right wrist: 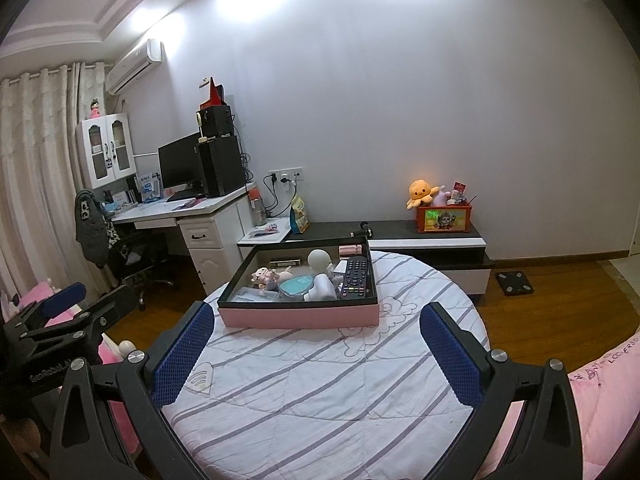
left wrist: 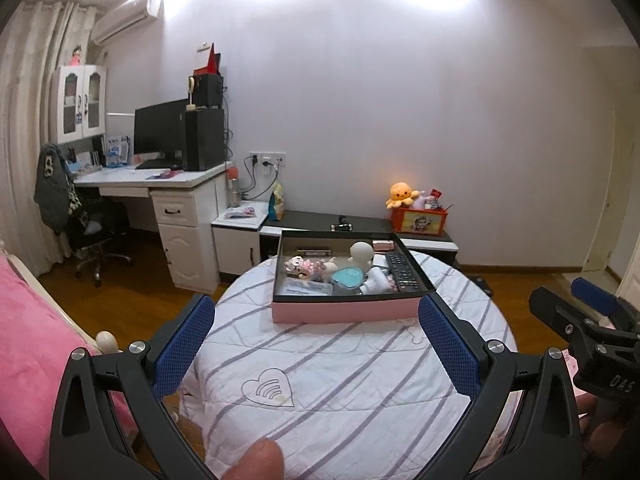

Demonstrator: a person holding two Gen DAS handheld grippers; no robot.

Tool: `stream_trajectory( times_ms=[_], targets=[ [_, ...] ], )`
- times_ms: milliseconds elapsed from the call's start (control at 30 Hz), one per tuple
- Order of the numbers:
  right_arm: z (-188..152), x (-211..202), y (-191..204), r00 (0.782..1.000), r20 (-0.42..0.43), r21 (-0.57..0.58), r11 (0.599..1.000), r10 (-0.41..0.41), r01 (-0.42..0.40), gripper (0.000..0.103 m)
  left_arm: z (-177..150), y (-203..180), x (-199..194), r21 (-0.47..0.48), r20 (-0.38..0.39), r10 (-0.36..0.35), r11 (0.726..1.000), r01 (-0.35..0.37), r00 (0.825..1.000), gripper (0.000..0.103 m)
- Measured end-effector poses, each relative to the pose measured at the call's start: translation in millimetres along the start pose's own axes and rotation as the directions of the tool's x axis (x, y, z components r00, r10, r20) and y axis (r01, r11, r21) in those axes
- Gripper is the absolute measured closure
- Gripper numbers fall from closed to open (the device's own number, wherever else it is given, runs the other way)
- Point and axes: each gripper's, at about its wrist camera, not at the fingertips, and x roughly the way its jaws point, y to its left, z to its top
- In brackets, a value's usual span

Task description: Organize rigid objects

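Box [left wrist: 348, 312] of oddments on striped quilt [left wrist: 340, 380], remote [left wrist: 402, 270] along its right wall.

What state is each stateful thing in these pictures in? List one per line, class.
Left gripper: jaws open, holding nothing.
Right gripper: jaws open, holding nothing.
Pink box: lidless, filled with items, on the striped quilt.
Remote control: lying flat in the box, buttons up.
Monitor: screen dark.
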Motion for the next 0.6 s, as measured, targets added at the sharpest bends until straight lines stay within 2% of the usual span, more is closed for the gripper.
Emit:
stream_trajectory(
  times_ms=[600],
  targets=[
    [3.7, 1.1, -1.5, 1.0, -0.002, -0.004, 1.0, -0.015, 0.015, 0.0, -0.5, -7.5, -4.7, 0.015, -0.001, -0.063, 0.998, 0.063, 0.998, 0.0]
  ],
)
